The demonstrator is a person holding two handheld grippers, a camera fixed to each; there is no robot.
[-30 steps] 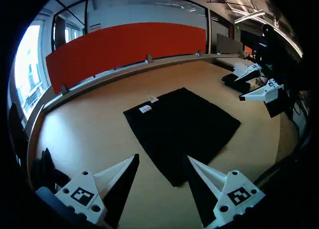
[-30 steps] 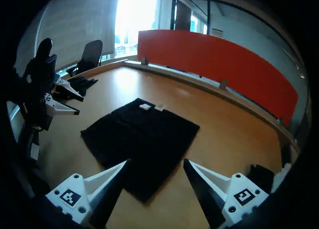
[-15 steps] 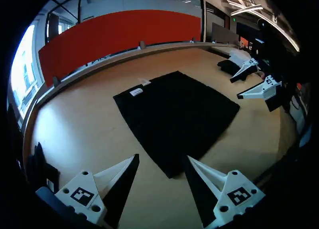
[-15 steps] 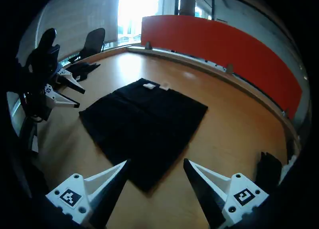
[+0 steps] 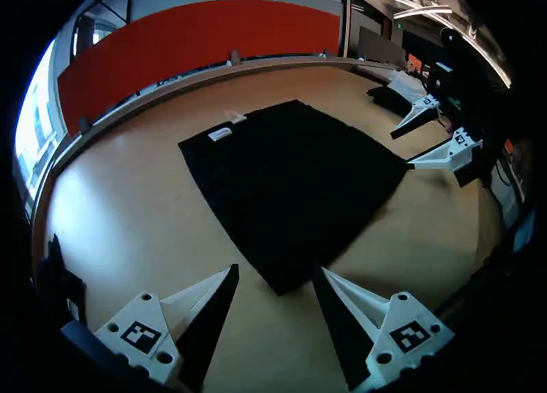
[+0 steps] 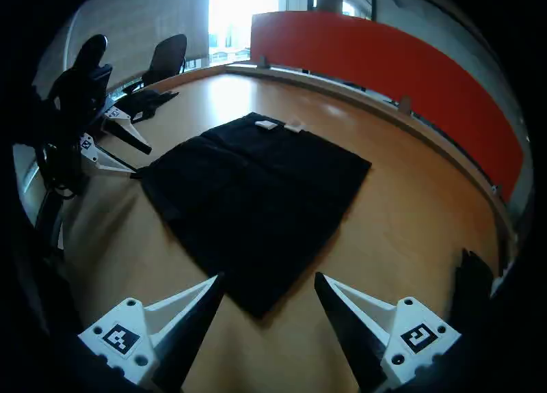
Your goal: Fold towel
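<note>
Black towel [image 5: 294, 181] flat on surface [image 5: 137, 208]. Left gripper [image 5: 273, 268] and right gripper [image 6: 269, 275]: jaws wide open, empty, at towel corners.

The left tool [image 5: 275, 268] and the right tool [image 6: 269, 275] are both angled downward with jaws spread wide, held well apart and pointing roughly toward each other.

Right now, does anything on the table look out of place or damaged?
Nothing stands out. The black towel lies flat on the wooden table, with no spill or tear visible; two small white tags sit at its far edge. The left gripper and right gripper hover open.
</note>
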